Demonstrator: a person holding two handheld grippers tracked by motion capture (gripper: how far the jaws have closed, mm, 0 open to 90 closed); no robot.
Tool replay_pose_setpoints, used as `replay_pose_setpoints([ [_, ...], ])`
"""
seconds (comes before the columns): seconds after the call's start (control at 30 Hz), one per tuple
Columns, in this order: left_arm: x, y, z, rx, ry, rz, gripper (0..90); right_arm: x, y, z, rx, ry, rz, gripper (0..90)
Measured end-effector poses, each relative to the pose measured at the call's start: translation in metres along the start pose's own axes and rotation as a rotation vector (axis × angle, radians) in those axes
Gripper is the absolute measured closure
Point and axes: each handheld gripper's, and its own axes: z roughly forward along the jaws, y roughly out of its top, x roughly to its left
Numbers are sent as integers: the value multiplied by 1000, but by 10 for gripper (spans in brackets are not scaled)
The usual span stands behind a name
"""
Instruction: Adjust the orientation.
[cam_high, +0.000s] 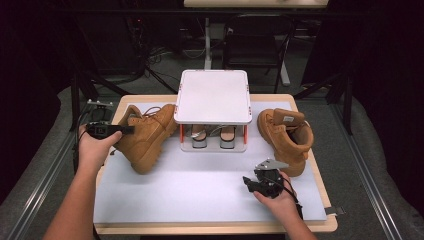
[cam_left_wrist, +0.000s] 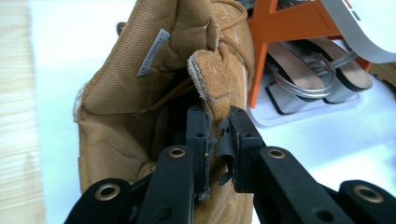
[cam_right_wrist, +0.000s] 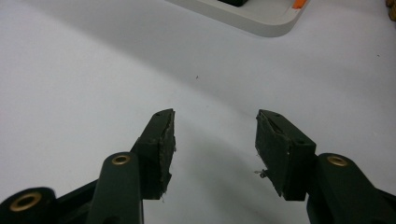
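Two tan lace-up boots sit on the white mat (cam_high: 200, 190), one on each side of a small white shoe rack (cam_high: 213, 97) in the middle of the high view. The left boot (cam_high: 145, 135) is left of centre, tipped over a bit, and the left gripper (cam_high: 131, 130) comes in at it from the left edge. In the left gripper view the pads are pinched tight on the suede edge of that boot's collar (cam_left_wrist: 215, 88), with just the thin leather flap between them. A small grey tag (cam_left_wrist: 150, 53) is sewn inside the collar, but its writing is too small to read.

The right boot (cam_high: 286, 136) stands upright at the right of the frame, with a pale label on its tongue (cam_high: 288, 118), also unreadable. The right gripper (cam_high: 248, 182) rests low on the mat at lower right, well apart from both boots. In the right gripper view its jaws stand wide apart over bare mat, gripping nothing.

Under the rack's top shelf sits a pair of sandals (cam_high: 214, 136) with silvery straps, between orange posts (cam_high: 181, 134).
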Motion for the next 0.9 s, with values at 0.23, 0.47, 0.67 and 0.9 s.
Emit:
replay_pose_setpoints([
  [0.23,1,-4,-7,13,-12,-23,824,0,0,0,-1,4,1,472],
  [0.47,6,-14,-30,6,33,-25,825,0,0,-1,-2,2,-1,472],
  [0.67,-1,-14,-25,21,-5,-11,824,1,1,1,-3,0,-5,472],
  [0.9,-21,0,-9,20,-42,21,822,2,1,0,-3,-1,-10,472],
])
